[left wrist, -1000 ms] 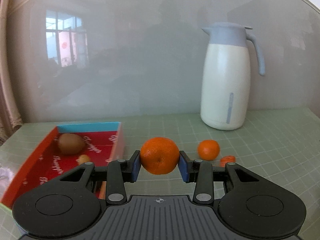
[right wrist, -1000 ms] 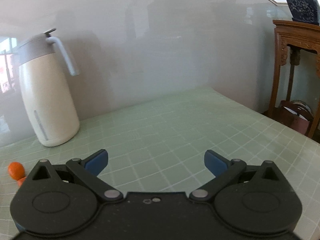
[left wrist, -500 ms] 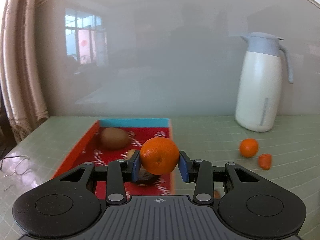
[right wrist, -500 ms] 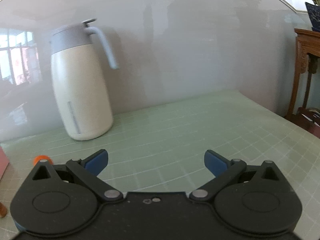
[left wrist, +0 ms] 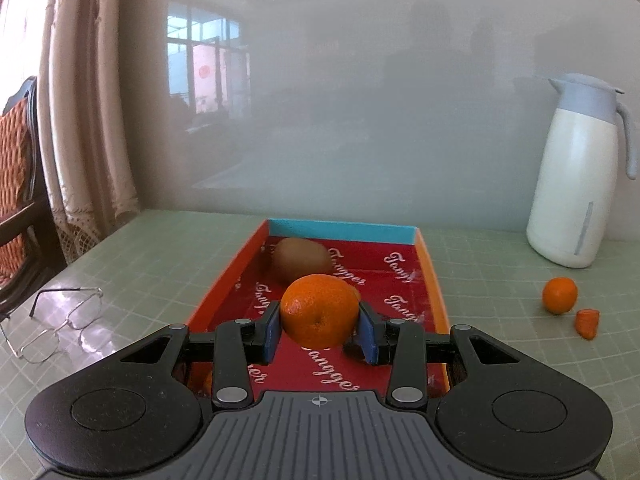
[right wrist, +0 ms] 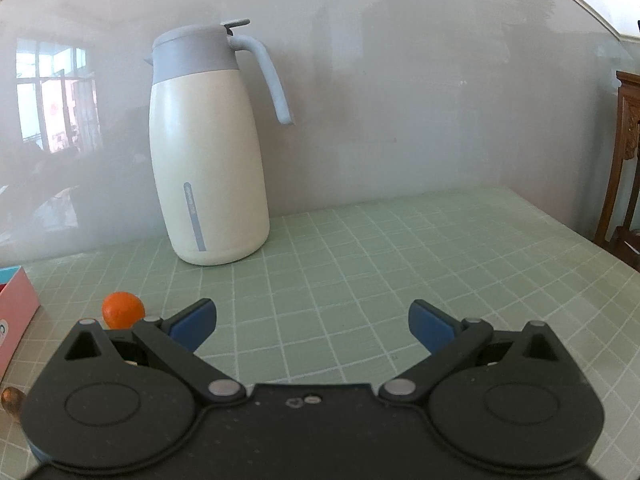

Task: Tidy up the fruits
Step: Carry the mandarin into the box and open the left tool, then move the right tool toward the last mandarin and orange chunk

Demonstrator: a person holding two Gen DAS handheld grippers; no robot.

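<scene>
While the left gripper (left wrist: 319,326) clamps an orange (left wrist: 319,311) above the red tray (left wrist: 434,280), dimpled end facing the camera, a kiwi (left wrist: 301,261) lies crosswise near the tray's far wall; the right gripper (right wrist: 311,322) gapes empty, a small mandarin (right wrist: 123,309) just left of it.

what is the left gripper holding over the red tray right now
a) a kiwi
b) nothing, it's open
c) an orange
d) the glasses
c: the left gripper is shut on the orange, its blue pads pressed to both sides, above the red tray, while the kiwi lies in the tray.
</scene>
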